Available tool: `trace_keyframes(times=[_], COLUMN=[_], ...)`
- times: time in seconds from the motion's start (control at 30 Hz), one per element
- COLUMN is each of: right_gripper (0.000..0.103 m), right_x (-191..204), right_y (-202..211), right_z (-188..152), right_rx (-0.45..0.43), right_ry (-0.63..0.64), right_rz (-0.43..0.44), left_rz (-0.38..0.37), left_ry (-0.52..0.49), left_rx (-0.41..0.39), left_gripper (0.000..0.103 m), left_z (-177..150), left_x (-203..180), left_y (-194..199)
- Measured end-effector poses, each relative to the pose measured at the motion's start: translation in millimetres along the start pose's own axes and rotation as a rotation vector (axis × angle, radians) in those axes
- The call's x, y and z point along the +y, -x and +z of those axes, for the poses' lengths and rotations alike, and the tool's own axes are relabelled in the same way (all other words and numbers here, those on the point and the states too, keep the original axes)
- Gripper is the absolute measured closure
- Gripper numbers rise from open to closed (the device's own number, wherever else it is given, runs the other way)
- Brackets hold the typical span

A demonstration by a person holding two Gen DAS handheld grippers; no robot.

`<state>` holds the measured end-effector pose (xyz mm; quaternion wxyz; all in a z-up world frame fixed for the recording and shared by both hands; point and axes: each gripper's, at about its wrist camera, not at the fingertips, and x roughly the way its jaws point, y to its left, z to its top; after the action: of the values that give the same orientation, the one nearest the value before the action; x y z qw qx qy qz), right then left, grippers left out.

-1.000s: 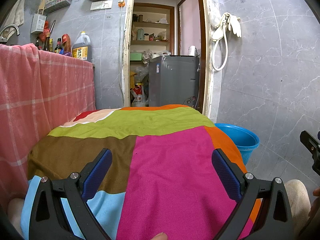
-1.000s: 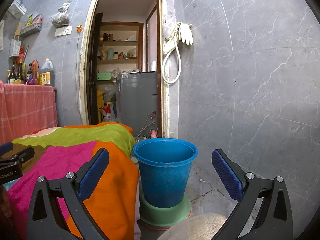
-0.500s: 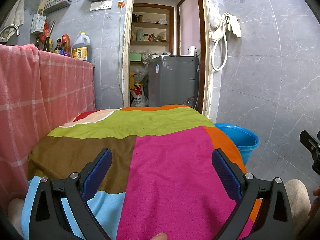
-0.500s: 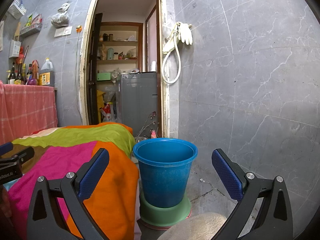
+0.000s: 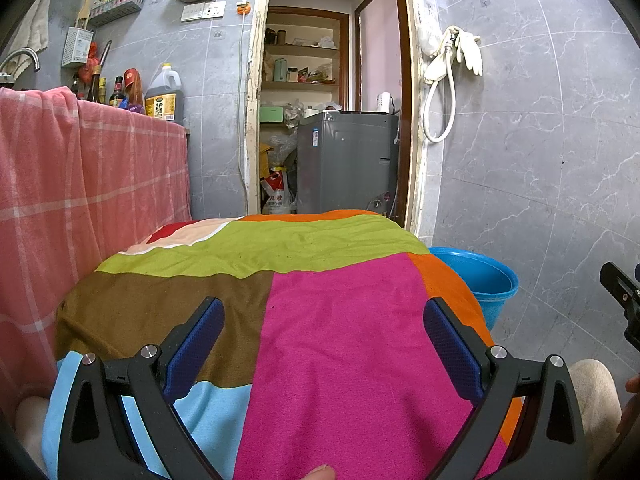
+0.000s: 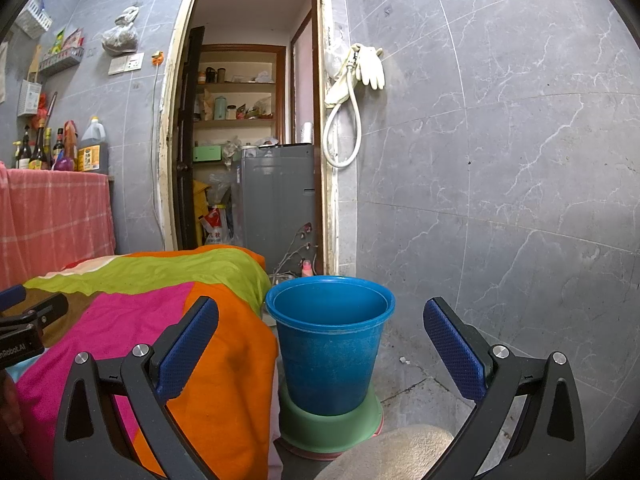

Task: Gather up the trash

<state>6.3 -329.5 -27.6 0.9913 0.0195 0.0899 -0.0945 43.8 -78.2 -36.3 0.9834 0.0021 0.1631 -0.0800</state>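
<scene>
My left gripper [image 5: 320, 340] is open and empty, held above a table covered by a multicoloured patchwork cloth [image 5: 320, 320]. My right gripper [image 6: 320, 340] is open and empty, pointing at a blue plastic bucket [image 6: 330, 340] that stands on a green base [image 6: 330, 424] on the floor, right of the table. The bucket's rim also shows in the left wrist view [image 5: 480, 276]. No trash item shows on the cloth. The left gripper's body shows at the left edge of the right wrist view [image 6: 24, 328].
A counter draped in pink checked cloth [image 5: 80, 184] stands to the left, with bottles [image 5: 164, 96] on top. An open doorway ahead shows a grey appliance [image 5: 348, 160] and shelves. A grey tiled wall [image 6: 500, 180] is on the right. A beige slipper [image 6: 392, 452] lies near the bucket.
</scene>
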Motion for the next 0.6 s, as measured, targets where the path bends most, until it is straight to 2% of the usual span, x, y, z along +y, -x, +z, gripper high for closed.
trace_keyframes(times=[0.6], right_gripper=[0.000], right_x=[0.6], right_y=[0.3], right_z=[-0.1], right_rx=[0.000], right_ry=[-0.001], right_rz=[-0.001], left_rz=[-0.001], left_ry=[0.000], left_rx=[-0.001], left_gripper=[0.005], left_z=[-0.2], left_x=[1.4], left_y=[0.0])
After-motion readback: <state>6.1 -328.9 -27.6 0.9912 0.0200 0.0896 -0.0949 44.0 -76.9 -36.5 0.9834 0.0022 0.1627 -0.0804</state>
